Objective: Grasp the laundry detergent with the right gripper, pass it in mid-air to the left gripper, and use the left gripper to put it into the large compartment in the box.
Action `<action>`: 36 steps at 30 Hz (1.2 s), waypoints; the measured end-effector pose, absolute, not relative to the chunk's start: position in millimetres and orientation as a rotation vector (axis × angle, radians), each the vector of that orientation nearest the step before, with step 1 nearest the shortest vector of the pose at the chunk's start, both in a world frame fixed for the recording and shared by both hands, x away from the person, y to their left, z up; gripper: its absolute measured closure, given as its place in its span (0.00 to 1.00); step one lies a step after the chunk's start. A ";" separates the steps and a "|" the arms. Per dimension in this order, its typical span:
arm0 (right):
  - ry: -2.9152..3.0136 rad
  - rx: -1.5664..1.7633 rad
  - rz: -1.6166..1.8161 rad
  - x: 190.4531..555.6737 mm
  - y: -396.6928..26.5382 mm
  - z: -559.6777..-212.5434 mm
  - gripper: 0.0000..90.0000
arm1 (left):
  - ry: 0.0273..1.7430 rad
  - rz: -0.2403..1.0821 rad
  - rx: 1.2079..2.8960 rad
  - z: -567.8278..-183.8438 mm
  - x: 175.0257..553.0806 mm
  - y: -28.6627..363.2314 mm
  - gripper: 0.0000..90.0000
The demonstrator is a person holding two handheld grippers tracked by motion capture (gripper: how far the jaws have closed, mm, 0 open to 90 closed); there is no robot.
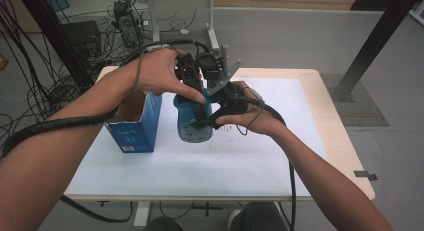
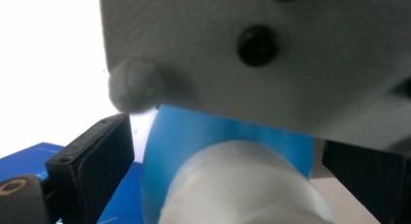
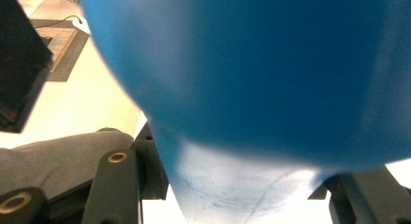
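Rounded blue plastic bottle (image 1: 194,122) with ribbed white cap (image 2: 242,185), beside cardboard box (image 1: 136,127).

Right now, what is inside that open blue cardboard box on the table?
The blue cardboard box shows a brown inner wall at its open top; the person's left forearm hides the rest of its inside.

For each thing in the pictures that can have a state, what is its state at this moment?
Blue bottle: upright, lifted above the table, held between both claws.
White cap: on the bottle, between the left claw's jaws; whether they press on it cannot be told.
Right claw: shut on the blue bottle's body.
Left claw: over the bottle's top.
Blue box: standing on the table, top open.
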State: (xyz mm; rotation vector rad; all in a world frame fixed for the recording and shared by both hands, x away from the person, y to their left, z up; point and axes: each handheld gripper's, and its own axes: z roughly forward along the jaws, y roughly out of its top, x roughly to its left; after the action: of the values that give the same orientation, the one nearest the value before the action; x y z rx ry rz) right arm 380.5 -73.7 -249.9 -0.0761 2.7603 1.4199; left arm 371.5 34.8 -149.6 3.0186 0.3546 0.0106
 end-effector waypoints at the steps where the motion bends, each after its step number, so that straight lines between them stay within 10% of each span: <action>1: 2.759 -0.076 1.419 380.5 -73.8 -249.7 0.48 | 0.354 0.014 3.020 -149.4 371.4 34.6 0.06; 36: 2.751 -0.070 1.419 380.2 -76.0 -248.2 0.48 | 0.346 0.019 3.025 -148.5 368.9 33.8 0.06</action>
State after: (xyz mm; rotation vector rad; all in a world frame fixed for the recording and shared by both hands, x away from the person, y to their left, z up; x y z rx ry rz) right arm 380.2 -76.0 -248.2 -0.0698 2.7506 1.4186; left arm 368.9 33.8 -148.5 3.0246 0.3456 0.0189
